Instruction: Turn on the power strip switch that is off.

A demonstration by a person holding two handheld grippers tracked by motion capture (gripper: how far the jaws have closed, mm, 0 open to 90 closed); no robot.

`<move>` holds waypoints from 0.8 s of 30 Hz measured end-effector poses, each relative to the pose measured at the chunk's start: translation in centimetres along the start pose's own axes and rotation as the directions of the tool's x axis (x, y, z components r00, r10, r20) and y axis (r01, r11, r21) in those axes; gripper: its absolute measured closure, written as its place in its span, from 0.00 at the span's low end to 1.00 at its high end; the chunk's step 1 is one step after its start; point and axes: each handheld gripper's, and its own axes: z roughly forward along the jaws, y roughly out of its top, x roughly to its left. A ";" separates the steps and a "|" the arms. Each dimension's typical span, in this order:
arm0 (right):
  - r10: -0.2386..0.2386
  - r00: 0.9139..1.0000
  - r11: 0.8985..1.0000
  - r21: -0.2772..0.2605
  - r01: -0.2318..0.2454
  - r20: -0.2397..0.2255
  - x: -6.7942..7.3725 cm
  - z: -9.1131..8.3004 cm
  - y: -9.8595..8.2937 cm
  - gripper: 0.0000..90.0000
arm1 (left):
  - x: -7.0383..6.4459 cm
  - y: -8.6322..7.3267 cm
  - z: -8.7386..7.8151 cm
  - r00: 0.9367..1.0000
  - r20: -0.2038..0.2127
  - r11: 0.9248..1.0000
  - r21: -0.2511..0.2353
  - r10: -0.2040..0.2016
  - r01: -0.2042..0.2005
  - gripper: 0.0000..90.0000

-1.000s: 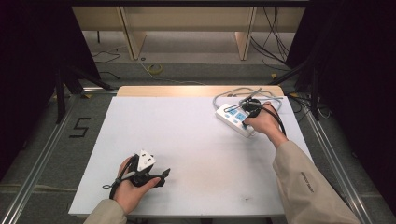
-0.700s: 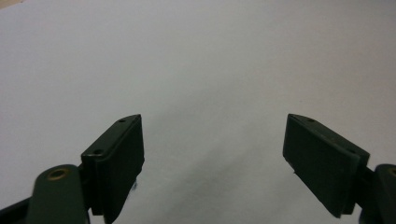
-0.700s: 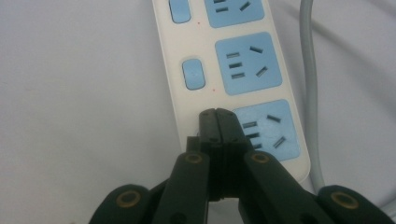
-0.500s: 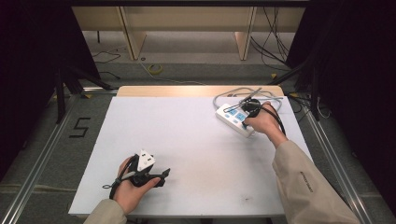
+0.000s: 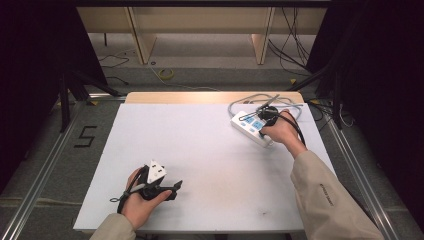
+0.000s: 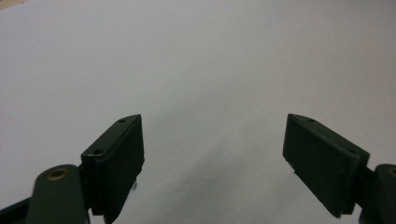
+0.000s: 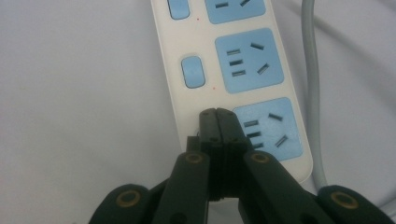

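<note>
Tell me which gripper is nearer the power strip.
Right. The right gripper sits shut on top of the power strip, beside its nearest socket; the left gripper rests open at the table's opposite near corner.

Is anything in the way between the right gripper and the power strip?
Nothing visible. The right gripper, its fingers shut together, already sits over the power strip beside the nearest socket's switch position.

The white table (image 5: 210, 150) is evenly lit from above, while the surroundings are left in deep darkness. Soft shadows are cast beneath the left gripper's fingers (image 6: 116, 158). The power strip (image 7: 243, 70) is rendered slightly soft and grainy, and the right gripper's near fingers (image 7: 218, 135) are blurred.
</note>
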 end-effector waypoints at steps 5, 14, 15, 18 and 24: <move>0.001 1.000 1.000 0.001 -0.001 0.006 0.0 0.0 0.0 1.00 | 0.0 0.0 0.0 1.000 0.000 1.000 0.001 0.002 -0.002 0.23; 0.006 1.000 1.000 0.003 -0.006 -0.003 -0.1 0.1 0.0 1.00 | -0.1 0.0 0.0 1.000 0.001 1.000 0.000 0.002 -0.002 0.23; 0.007 1.000 1.000 0.001 -0.007 -0.002 -0.1 0.1 0.0 1.00 | -0.1 0.0 0.0 1.000 0.001 1.000 0.000 0.003 -0.003 0.23; 0.009 1.000 1.000 -0.001 -0.009 -0.003 0.0 0.1 -0.1 1.00 | -0.1 0.0 0.0 1.000 0.001 1.000 0.000 0.002 -0.002 0.23; 0.012 1.000 1.000 -0.002 -0.012 0.005 0.0 0.1 0.0 1.00 | -0.1 0.0 0.0 1.000 0.002 1.000 0.003 0.003 -0.003 0.23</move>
